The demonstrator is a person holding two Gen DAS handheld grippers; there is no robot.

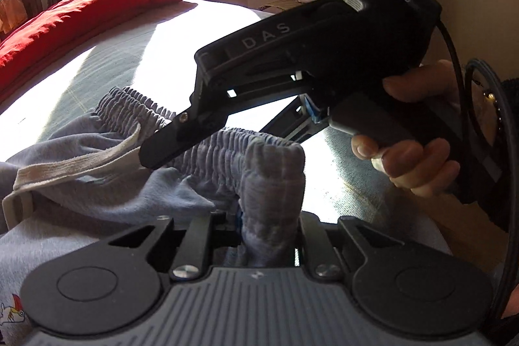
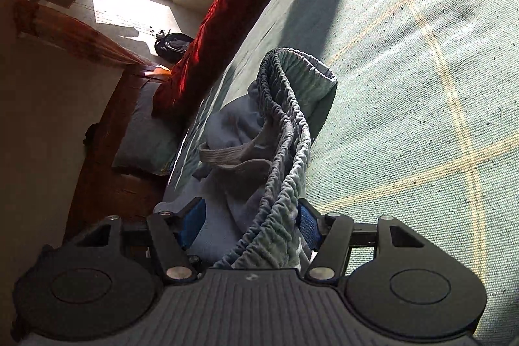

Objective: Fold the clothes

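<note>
Two grippers work the elastic waistband (image 1: 227,148) of grey-blue sweatpants (image 1: 107,203) lying on the green bedspread (image 2: 421,86). Nearest, the left gripper (image 1: 269,226) pinches a bunched fold of the waistband. The right gripper (image 2: 251,222) stands spread, the waistband running between its blue pads (image 2: 306,222) without being pressed. Judged step: regripping the waist for straightening. Next move: the right jaws close on the band, then both pull apart. Beyond lies a red duvet (image 1: 81,12).
</note>
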